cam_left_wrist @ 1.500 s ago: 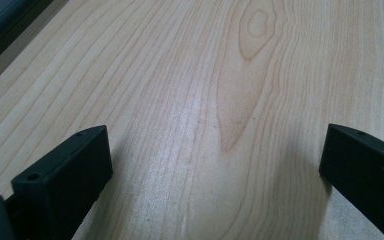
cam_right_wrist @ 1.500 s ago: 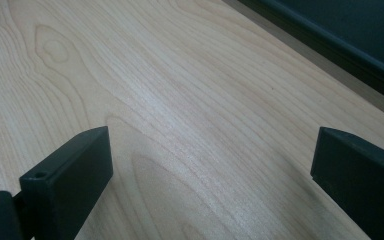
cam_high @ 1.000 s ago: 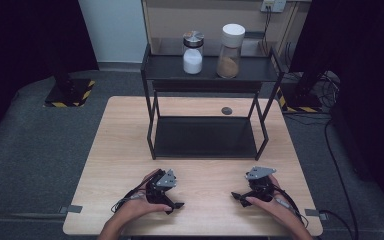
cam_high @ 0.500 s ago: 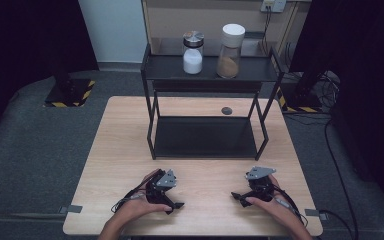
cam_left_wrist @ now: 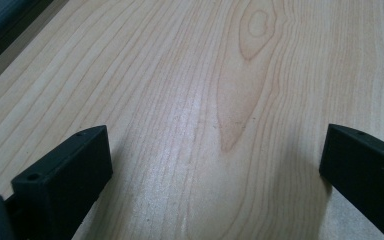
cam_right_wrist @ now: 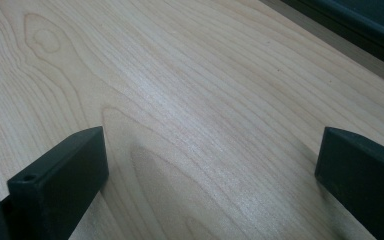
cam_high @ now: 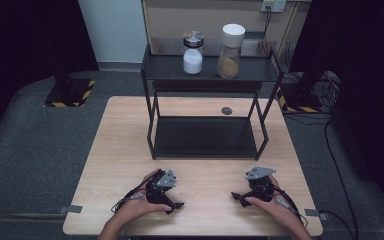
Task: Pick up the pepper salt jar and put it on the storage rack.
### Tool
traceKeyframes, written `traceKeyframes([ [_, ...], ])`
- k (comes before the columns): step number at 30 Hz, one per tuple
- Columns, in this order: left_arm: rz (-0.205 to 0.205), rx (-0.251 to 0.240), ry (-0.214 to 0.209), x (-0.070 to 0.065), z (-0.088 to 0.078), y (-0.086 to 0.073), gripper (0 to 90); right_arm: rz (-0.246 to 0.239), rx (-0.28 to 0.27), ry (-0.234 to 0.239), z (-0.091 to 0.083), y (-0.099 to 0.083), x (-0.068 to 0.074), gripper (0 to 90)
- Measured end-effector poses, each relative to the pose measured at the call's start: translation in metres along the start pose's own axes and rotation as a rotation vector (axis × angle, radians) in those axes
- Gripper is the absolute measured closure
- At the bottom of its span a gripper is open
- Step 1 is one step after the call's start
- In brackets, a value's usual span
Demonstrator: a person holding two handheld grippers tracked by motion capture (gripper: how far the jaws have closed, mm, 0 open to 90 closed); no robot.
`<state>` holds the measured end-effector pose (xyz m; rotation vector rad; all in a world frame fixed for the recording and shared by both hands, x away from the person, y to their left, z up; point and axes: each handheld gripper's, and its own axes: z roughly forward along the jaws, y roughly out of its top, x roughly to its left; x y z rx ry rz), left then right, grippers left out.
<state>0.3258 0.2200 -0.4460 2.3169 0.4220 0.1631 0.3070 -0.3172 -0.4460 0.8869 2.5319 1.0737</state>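
Note:
Two hands rest on the near part of the wooden table [cam_high: 120, 145], each holding a black gripper. My left gripper [cam_high: 172, 205] lies at the front left, and its own view has its jaws [cam_left_wrist: 215, 165] spread wide over bare wood. At the front right sits my right gripper [cam_high: 236, 196], open too, with nothing between its fingertips [cam_right_wrist: 212, 165]. On the top shelf of a black two-tier rack [cam_high: 152, 125] stand a jar of white powder [cam_high: 193, 53] with a metal lid and a taller jar of brown powder [cam_high: 229, 51] with a white lid.
The rack's lower shelf [cam_high: 205, 136] is bare. A small dark disc [cam_high: 226, 110] lies on the table behind the rack. Grey carpet surrounds the table, with cables [cam_high: 330, 145] on the right and dark stands with striped bases at both back corners.

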Motion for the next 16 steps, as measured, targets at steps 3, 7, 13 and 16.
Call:
traceKeyframes([
  [3,0.0,0.0,0.0,0.0,0.0,0.0,0.0,0.001,0.0,-0.001,0.0,0.0,0.0004,1.3],
  [7,0.0,0.0,0.0,0.0,0.0,0.0,0.0,0.002,0.0,-0.002,0.0,0.0,0.0007,1.3],
  [13,-0.001,0.0,0.001,-0.0002,-0.0001,0.0,0.0,0.004,0.0,-0.004,0.0,0.0,0.0013,1.3],
  [16,-0.001,0.0,0.001,-0.0002,0.0,0.0,0.0,0.004,0.001,-0.005,0.0,0.0001,0.0014,1.2],
])
